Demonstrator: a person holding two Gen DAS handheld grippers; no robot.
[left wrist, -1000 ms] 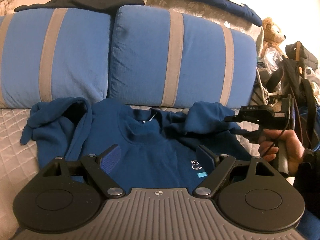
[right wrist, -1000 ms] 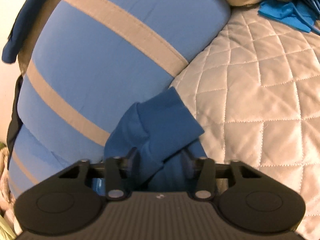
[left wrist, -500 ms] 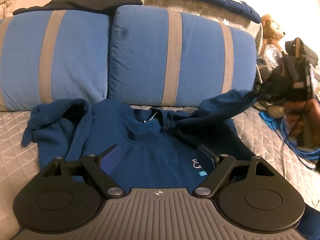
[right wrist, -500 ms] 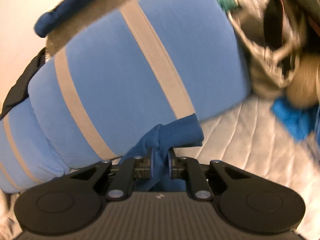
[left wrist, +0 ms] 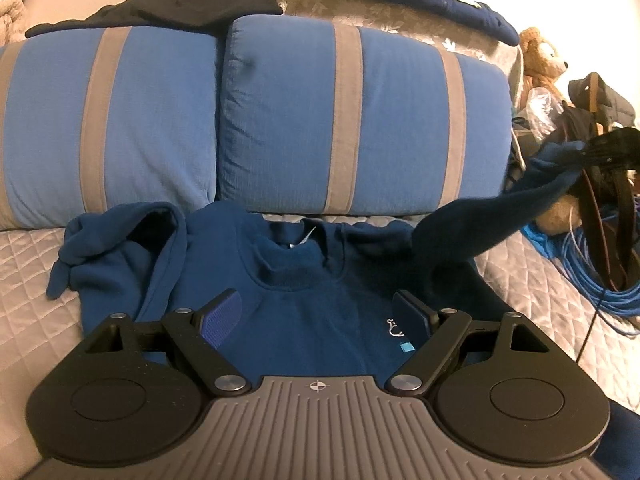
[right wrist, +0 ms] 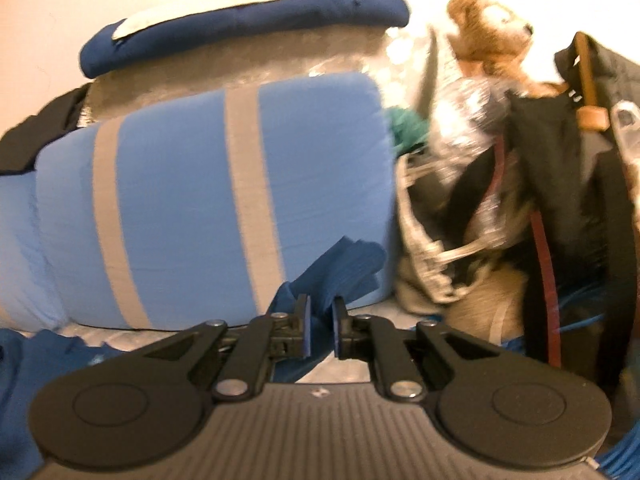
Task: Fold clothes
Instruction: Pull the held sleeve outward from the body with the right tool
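Note:
A dark blue sweatshirt (left wrist: 304,312) lies front-up on the quilted bed, collar toward the pillows. Its left sleeve (left wrist: 120,248) is bunched at the left. My left gripper (left wrist: 318,316) is open and empty, hovering over the chest. My right gripper (right wrist: 320,330) is shut on the cuff of the right sleeve (right wrist: 340,264). In the left wrist view that sleeve (left wrist: 492,220) is stretched out to the right and lifted off the bed, held by the right gripper (left wrist: 600,148).
Two blue pillows with grey stripes (left wrist: 352,120) stand behind the sweatshirt. A teddy bear (left wrist: 540,56), dark bags and straps (right wrist: 560,184) and a coil of blue cable (left wrist: 592,280) crowd the right side. Other dark garments (left wrist: 192,4) lie on top of the pillows.
My right gripper shut on the right sleeve cuff and pulled it out to the right, lifting and stretching the sleeve. The left gripper stayed in place, open.

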